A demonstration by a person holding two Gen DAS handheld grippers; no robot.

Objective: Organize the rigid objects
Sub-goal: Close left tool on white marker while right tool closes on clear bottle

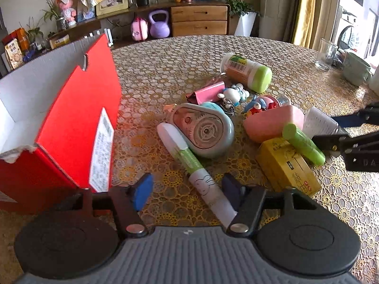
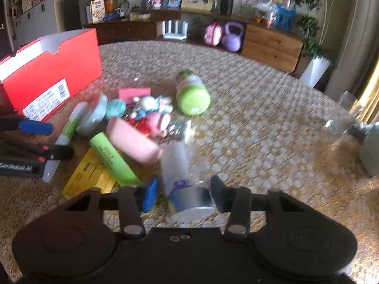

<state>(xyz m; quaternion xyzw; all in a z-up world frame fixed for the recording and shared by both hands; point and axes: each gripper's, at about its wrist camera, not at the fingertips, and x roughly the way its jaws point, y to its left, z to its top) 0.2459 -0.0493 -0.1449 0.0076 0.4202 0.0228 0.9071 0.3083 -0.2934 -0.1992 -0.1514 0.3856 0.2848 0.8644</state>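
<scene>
The box (image 1: 71, 118) stands left of the clutter, the jar (image 1: 248, 73) lying behind the tape dispenser (image 1: 203, 130).

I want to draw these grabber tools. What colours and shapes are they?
Both are mostly black plastic. The left gripper has a grey ribbed body, two round black discs, silver rivets, and fingers tipped with blue pads. The right gripper has a black body, two discs and silver rivets, with one bright blue pad and one dark pad. Each carries white lettering on its side.
</scene>
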